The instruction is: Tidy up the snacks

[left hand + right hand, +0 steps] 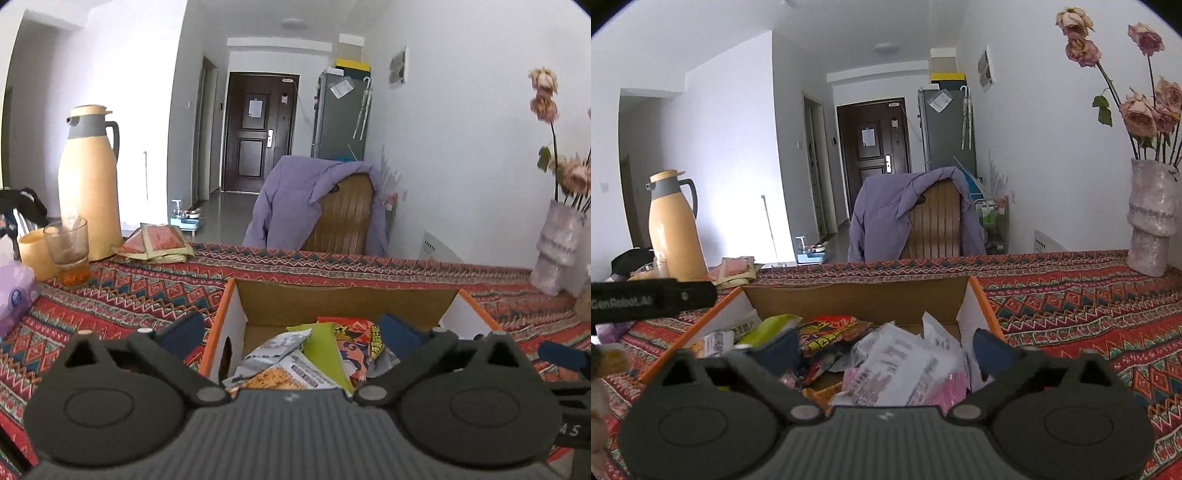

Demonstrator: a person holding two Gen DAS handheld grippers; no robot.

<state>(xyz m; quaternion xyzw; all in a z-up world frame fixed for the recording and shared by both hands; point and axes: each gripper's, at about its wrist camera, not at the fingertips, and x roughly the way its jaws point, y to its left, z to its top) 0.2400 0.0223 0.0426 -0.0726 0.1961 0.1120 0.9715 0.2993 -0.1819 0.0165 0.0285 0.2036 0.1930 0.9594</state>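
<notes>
Snacks (886,354) lie heaped in the box (343,299), which sits on your patterned cloth (1071,314) with its orange rim toward both tongs. Around it you have a yellow flask (88,181) at far left, a glass (68,251) with a little amber liquid beside it, a flat stack of red packets (155,243) near the flask's foot, and a purple tissue pack (14,295) at the left edge. On the right stands a pale vase (1152,221) of dried roses, well apart from the box. Behind the table a chair (934,225) carries a purple jacket. Nothing lies between either tong and the heap.

Your left gripper (291,332) points slightly downward over the box's near left corner, fingers spread wide and empty, straddling a grey packet (273,350) and a green one (325,347). Your right gripper (886,347) tilts down over the near right part, likewise spread and holding nothing, above a white-and-pink packet (905,369).
</notes>
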